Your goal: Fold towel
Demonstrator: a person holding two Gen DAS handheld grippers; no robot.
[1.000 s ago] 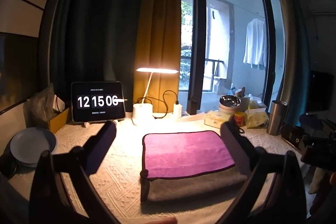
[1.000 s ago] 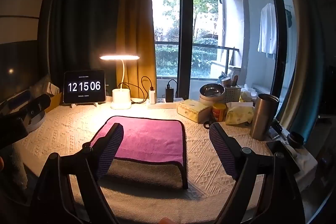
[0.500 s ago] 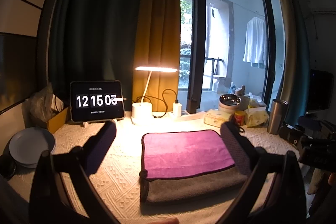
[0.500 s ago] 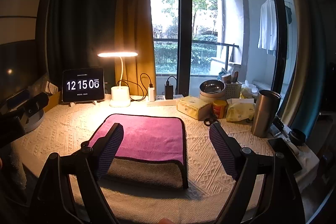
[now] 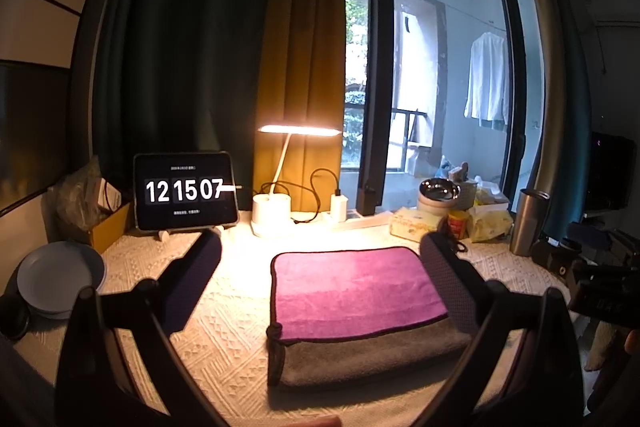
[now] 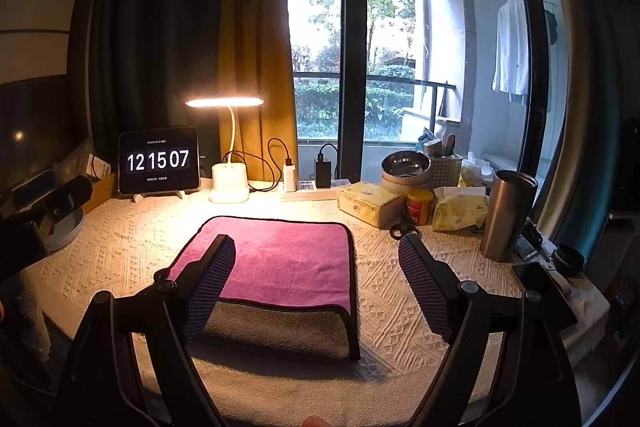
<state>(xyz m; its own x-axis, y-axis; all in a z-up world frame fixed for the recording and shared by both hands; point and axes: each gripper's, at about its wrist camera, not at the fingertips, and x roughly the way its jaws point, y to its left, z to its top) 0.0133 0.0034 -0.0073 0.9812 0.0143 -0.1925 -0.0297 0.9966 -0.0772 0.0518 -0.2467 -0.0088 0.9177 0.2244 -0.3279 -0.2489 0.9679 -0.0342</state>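
Note:
A towel (image 5: pixel 352 287), purple on top with a grey underside and black trim, lies folded flat on the cream table mat (image 5: pixel 224 311). Its purple layer stops short of the near grey edge. It also shows in the right wrist view (image 6: pixel 280 263). My left gripper (image 5: pixel 320 267) is open and empty, held above the table with the towel between its fingers. My right gripper (image 6: pixel 318 267) is open and empty, also above the towel, its left finger (image 6: pixel 208 283) over the towel's left part.
At the back stand a tablet clock (image 6: pixel 159 161), a lit desk lamp (image 6: pixel 229 183), a power strip (image 6: pixel 312 187), a tissue box (image 6: pixel 370 205), a metal bowl (image 6: pixel 406 167) and a steel tumbler (image 6: pixel 506 215). A grey plate (image 5: pixel 60 277) sits at the left.
Both grippers have drifted only slightly; the view shifted a little. The towel has not moved. The clock has advanced one second.

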